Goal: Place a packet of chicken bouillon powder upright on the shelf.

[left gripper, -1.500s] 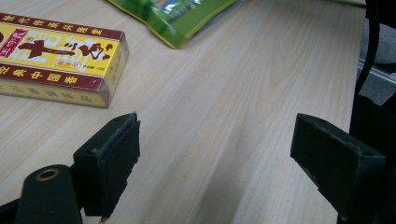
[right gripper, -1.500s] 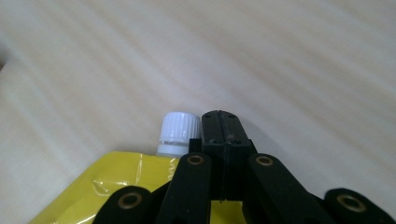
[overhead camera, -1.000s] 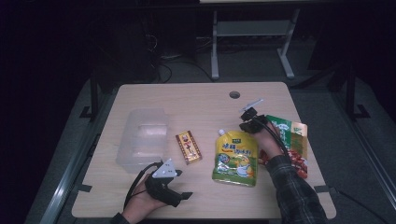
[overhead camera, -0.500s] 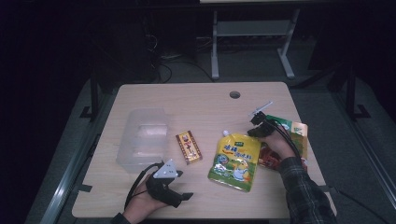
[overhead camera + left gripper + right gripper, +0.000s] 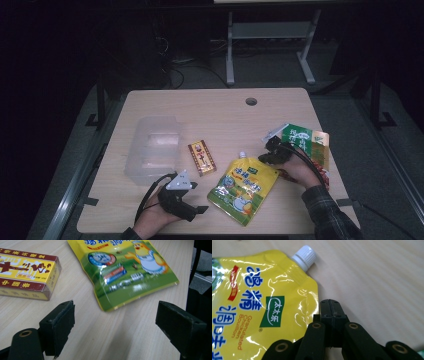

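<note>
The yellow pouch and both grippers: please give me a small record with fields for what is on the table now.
surface: wooden table
yellow pouch: lies flat, white cap at its upper corner
right gripper: jaws shut, empty, tips at the pouch's edge near the cap
left gripper: jaws open, nothing between them, low over the table
small box: red and yellow, left of the pouch
clear container: left of the box
green packet: right side of the table

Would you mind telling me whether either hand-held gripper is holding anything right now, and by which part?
Nothing is held. The right hand-held gripper is shut empty beside the yellow pouch; the left hand-held gripper stands open over bare table.
</note>
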### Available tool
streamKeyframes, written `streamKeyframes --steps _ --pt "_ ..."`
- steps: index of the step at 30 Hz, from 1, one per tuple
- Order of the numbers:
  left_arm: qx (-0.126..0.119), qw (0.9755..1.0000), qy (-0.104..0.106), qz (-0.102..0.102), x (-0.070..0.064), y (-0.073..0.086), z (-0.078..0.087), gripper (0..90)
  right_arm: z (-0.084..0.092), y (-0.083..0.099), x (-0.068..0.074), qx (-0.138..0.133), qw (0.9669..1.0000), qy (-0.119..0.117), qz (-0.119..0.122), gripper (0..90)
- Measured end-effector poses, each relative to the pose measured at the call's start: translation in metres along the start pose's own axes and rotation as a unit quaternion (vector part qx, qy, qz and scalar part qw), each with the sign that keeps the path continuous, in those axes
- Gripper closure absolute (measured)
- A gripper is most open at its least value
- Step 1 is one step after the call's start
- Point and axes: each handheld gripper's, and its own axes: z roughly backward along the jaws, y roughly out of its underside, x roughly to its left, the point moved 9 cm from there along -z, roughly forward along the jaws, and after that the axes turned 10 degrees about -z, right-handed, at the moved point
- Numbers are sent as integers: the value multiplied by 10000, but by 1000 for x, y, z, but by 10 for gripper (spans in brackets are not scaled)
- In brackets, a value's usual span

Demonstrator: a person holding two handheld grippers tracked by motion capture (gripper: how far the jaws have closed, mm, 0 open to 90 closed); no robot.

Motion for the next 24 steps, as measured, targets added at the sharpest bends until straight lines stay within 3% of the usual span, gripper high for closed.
streamKeyframes --steps 3,6,9,15,24 --pt "-63 10000 -26 43 3 -4 -2 152 1 5 7 -11 10000 -63 35 900" --pt "-120 9999 -51 33 7 -14 -8 152 6 12 13 -97 9999 107 80 900" --pt "-118 9999 -49 104 7 -20 -12 152 19 20 15 -219 9996 180 -30 890" --pt "69 9999 -73 45 13 -34 -30 152 44 42 26 -476 9983 272 -189 874" --pt "318 9994 -51 144 27 -51 -61 148 59 75 49 -578 9978 193 -276 900"
